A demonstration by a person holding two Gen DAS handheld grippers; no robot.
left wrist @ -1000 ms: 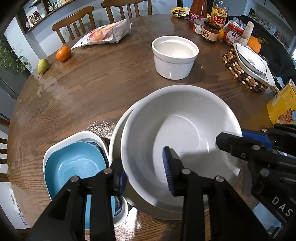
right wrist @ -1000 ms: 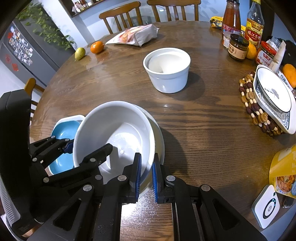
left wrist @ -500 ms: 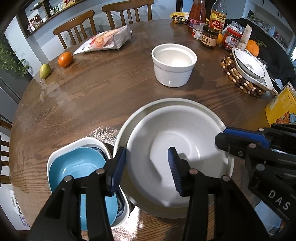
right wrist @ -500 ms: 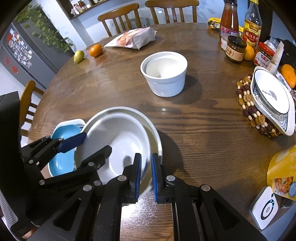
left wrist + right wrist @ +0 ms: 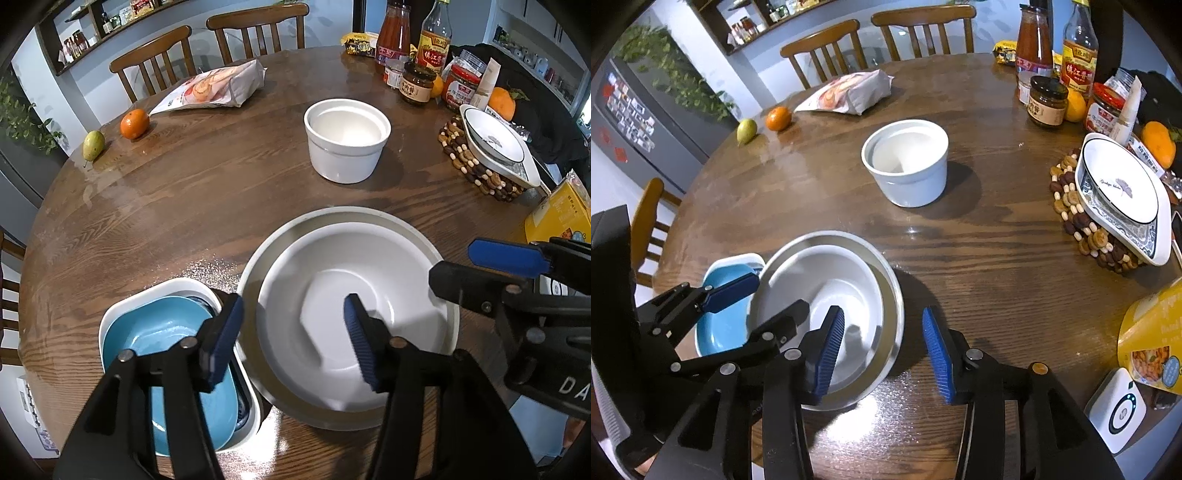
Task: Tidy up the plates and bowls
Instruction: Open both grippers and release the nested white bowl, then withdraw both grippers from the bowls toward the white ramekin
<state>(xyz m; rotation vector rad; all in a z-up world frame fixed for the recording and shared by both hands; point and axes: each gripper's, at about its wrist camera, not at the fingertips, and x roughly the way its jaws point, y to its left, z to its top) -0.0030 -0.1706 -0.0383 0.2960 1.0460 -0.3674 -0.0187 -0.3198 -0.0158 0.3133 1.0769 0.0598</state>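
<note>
Round and dark-grained, the wooden table [image 5: 192,199] fills the left wrist view, with chairs [image 5: 155,62] seen beyond its far edge. Near the front edge a white bowl [image 5: 354,317] is seen nested inside a wider white plate [image 5: 332,218]; nothing is seen in the bowl. Just beside the plate on the left, a blue dish [image 5: 162,332] is stacked inside a white rectangular dish [image 5: 155,291]. The left gripper [image 5: 293,336] is held with its blue-padded fingers spread, one above the blue dish and the other above the bowl, nothing pinched between them. Farther back, a white ramekin [image 5: 347,140] stands alone on bare wood, well apart from the stack. A patterned dish [image 5: 495,144] is seen resting on a beaded trivet [image 5: 476,170] near the right edge, with jars and bottles [image 5: 417,85] behind it. In the right wrist view, the right gripper [image 5: 882,350] is also seen spread wide, its left finger over the bowl [image 5: 834,295] and its right finger over bare table [image 5: 997,280] outside the plate [image 5: 890,288]; nothing is gripped. The blue dish [image 5: 716,328] is partly hidden behind the left gripper [image 5: 731,291]. An orange [image 5: 778,118], a green fruit [image 5: 746,131] and a snack bag [image 5: 849,92] lie along the far left edge. A broad stretch of bare wood lies between the stack, the ramekin [image 5: 905,162] and the trivet [image 5: 1082,221].
</note>
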